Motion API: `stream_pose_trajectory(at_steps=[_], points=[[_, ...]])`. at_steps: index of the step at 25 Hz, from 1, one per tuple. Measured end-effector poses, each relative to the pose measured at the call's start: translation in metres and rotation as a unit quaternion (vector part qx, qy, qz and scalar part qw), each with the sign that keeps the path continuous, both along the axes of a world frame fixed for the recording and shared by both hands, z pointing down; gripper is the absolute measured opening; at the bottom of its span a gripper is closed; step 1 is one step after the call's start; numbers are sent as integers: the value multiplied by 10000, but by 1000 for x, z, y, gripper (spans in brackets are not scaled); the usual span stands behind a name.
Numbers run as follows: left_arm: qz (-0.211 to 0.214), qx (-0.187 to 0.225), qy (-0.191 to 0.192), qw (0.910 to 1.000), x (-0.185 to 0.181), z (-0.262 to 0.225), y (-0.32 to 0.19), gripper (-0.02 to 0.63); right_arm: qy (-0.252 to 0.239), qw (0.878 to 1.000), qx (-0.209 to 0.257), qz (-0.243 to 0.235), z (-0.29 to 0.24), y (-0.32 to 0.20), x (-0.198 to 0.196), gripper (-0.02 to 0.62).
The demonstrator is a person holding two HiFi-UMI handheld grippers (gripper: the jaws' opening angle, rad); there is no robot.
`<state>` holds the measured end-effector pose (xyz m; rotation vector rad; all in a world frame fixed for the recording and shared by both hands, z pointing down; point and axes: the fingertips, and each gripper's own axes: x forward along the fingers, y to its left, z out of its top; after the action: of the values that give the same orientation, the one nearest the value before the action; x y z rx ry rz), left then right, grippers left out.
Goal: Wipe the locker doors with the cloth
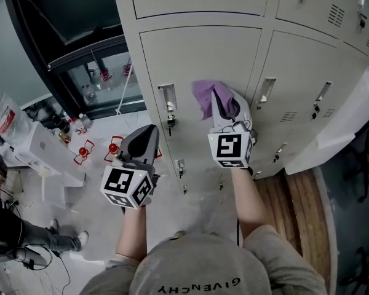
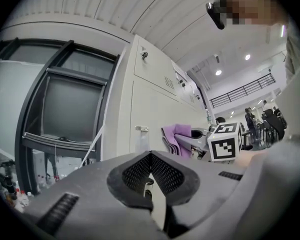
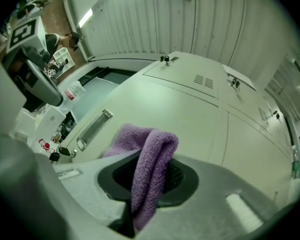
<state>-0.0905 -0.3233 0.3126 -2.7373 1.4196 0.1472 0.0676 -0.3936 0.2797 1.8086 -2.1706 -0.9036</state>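
The right gripper [image 1: 220, 106] is clamped on a folded purple cloth [image 1: 203, 97], which bunches out ahead of its jaws against or just short of the pale locker door [image 1: 197, 54] straight in front; I cannot tell whether they touch. The left gripper [image 1: 146, 141] hangs to the left of the other one, lower and farther back from the lockers, its jaws pressed together with nothing between them, pointing toward the door's handle [image 1: 167, 100]
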Motion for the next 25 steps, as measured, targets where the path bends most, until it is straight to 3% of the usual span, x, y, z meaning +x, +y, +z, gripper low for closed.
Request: stream_pose_trajectory(at_steps=[7, 14, 20, 25], points=[[343, 16, 6, 9994, 29, -1, -1, -2, -466, 9973, -86, 560, 3, -3, 75, 61], [290, -6, -13, 9996, 27, 1, 1, -2, -748, 9934, -120, 859, 8, -1, 103, 60], [-74, -23, 72, 9999, 2, 10, 0, -2, -1170, 9928, 194, 173, 16, 17, 64, 60], [-196, -120, 88, 9997, -12, 19, 1, -2, -996, 9938, -163, -460, 60, 19, -3, 60]])
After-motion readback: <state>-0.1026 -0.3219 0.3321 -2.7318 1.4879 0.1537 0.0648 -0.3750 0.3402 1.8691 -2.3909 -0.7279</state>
